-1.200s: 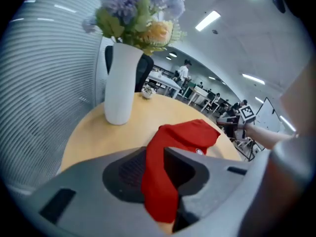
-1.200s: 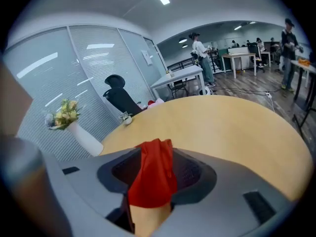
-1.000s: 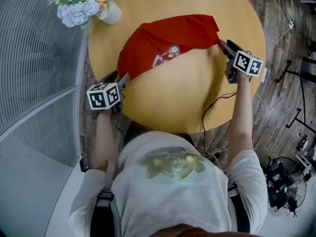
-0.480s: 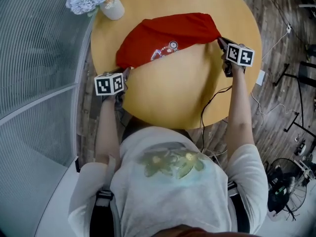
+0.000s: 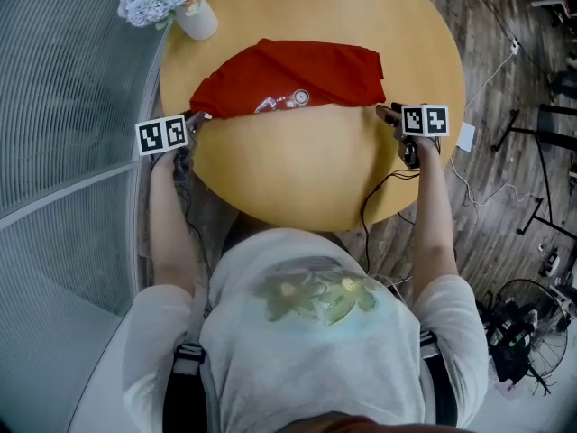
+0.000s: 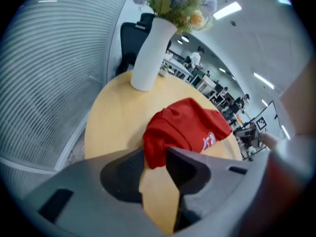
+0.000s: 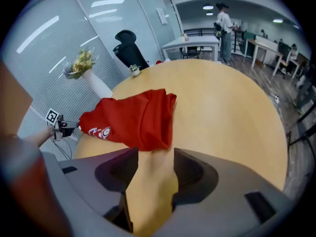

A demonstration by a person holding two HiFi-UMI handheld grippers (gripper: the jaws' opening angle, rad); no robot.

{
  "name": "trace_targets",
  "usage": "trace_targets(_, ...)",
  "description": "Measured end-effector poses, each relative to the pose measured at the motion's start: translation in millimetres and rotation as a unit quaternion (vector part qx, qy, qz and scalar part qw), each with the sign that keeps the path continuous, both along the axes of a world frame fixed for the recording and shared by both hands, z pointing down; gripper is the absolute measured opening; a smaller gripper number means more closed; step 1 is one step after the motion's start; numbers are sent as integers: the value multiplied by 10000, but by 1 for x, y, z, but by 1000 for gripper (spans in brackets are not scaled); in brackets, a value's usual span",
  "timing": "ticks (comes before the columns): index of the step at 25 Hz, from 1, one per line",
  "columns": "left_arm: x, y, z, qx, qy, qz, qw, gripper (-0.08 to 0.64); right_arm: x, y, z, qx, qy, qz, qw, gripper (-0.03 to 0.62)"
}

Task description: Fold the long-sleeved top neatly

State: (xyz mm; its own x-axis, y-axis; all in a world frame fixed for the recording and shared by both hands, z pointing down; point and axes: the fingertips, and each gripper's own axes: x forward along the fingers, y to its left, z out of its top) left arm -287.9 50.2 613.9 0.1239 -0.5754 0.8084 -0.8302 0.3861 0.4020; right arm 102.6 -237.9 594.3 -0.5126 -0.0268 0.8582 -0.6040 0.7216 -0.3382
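Observation:
The red long-sleeved top (image 5: pixel 297 69) lies folded in a flat band across the round yellow table (image 5: pixel 306 174); a small white print shows near its front edge. My left gripper (image 5: pixel 196 117) is at the top's left end. In the left gripper view its jaws (image 6: pixel 155 154) are opening, and the red corner (image 6: pixel 155 152) lies between their tips. My right gripper (image 5: pixel 386 112) stands just off the top's right end. It is opening wide over bare wood (image 7: pixel 154 154), and the red cloth (image 7: pixel 133 117) lies just ahead of its tips.
A white vase of flowers (image 5: pixel 196 18) stands at the table's far left, close to the top. The table's near edge curves in front of the person, with a black cable (image 5: pixel 374 197) hanging over it. A ribbed glass wall (image 5: pixel 63 152) runs along the left.
Both grippers took hold of the top's near corners and drew them apart and towards the person, which flattened it. The right gripper has let go and backed off; the left has widened.

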Motion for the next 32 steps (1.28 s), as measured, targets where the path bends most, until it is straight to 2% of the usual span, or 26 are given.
trace_targets(1,-1,-2,-9,175,-30,-161,9997,120,0,-2,-4,138,-103,131,9998,227)
trace_targets(4,0,-9,-31,615,-56,-506,9968,120,-13,-30,-32,592,-839,731,9920,227)
trace_targets(7,-3,-15,-25,559,-118,-682,9960,120,-42,-66,-52,1001,-1158,809,9849,227)
trace_targets(9,-9,-21,-20,433,-230,-827,9954,120,-69,-83,-51,1068,-1073,601,9866,227)
trace_targets(12,-16,-32,-15,324,-437,-1029,9932,116,-97,-98,-26,999,-617,435,9921,227)
trace_targets(13,-18,-36,-16,332,-502,-1042,9927,106,-101,-99,-15,919,-459,418,9938,227)
trace_targets(14,-20,-39,-18,376,-538,-1011,9927,56,-105,-99,-6,832,-359,407,9951,220)
trace_targets(15,-21,-43,-20,451,-543,-953,9929,5,-109,-98,-3,770,-377,436,9954,97)
trace_targets(16,-24,-46,-24,540,-527,-888,9932,3,-114,-101,-6,744,-551,561,9941,39)
trace_targets(19,-41,-54,-34,729,-539,-860,9922,4,-120,-127,-31,903,-1271,1421,9775,34)
trace_targets(21,-46,-62,-44,878,-538,-856,9910,4,-118,-143,-33,1104,-1246,1693,9714,35)
trace_targets(23,-32,-78,-57,1089,-430,-568,9915,17,-119,-148,-23,1118,-1033,1595,9754,35)
trace_targets(24,-19,-87,-60,1136,-377,-281,9924,44,-121,-148,-17,1093,-946,1508,9779,35)
trace_targets(25,-5,-96,-59,1107,-361,65,9932,113,-123,-147,-12,1072,-874,1420,9802,35)
trace_targets(26,7,-104,-53,990,-411,421,9933,123,-125,-146,-7,1052,-805,1335,9821,35)
trace_targets(29,13,-118,-16,274,-1030,1129,9879,127,-122,-144,6,956,-571,1190,9866,35)
trace_targets(32,-9,-128,20,-250,-1779,1311,9749,123,-114,-143,21,942,-273,1112,9889,35)
